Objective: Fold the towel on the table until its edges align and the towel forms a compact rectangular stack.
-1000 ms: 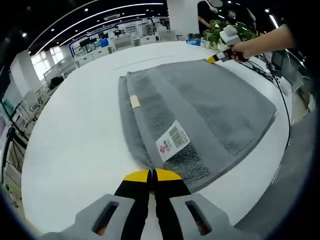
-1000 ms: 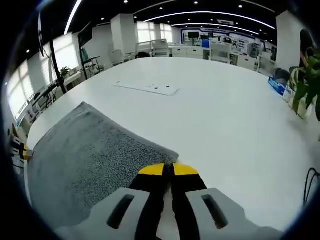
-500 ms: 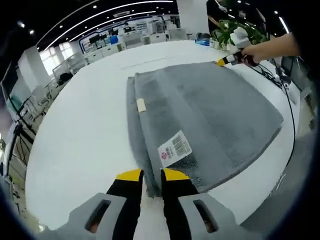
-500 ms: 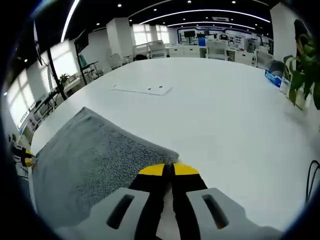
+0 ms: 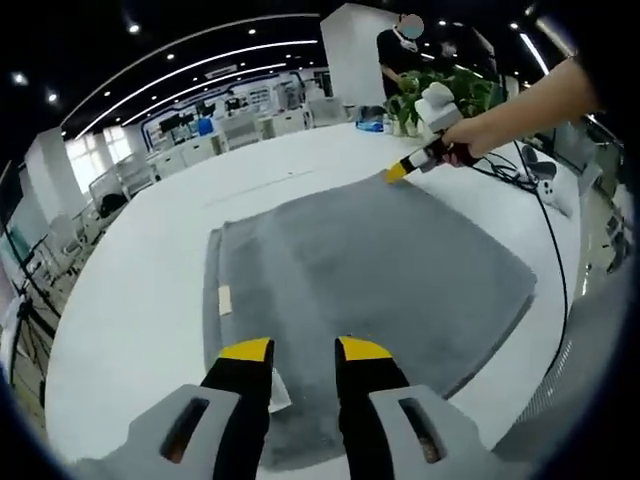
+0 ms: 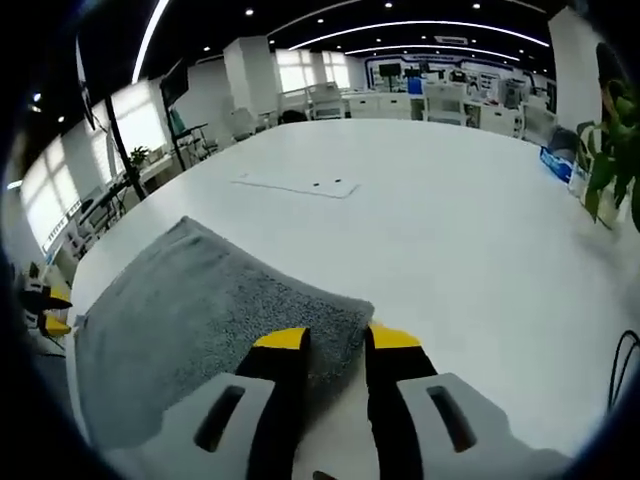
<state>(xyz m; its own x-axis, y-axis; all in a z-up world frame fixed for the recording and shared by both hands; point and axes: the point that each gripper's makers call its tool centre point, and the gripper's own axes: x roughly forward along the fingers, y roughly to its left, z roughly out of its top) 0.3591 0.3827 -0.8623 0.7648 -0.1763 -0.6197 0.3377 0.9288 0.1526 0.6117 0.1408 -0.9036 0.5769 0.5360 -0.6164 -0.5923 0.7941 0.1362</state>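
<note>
Left gripper view: left gripper (image 5: 304,350) jaws parted above grey towel (image 5: 380,270), holding nothing; right gripper view: right gripper (image 6: 335,340) jaws apart, straddling towel corner

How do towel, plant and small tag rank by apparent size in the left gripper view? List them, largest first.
1. Towel, by far the largest.
2. Plant; it stands far back, so its true size is uncertain.
3. Tag, the smallest.

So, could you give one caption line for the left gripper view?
Left gripper, jaws open, above the gray towel on the white table.
</note>
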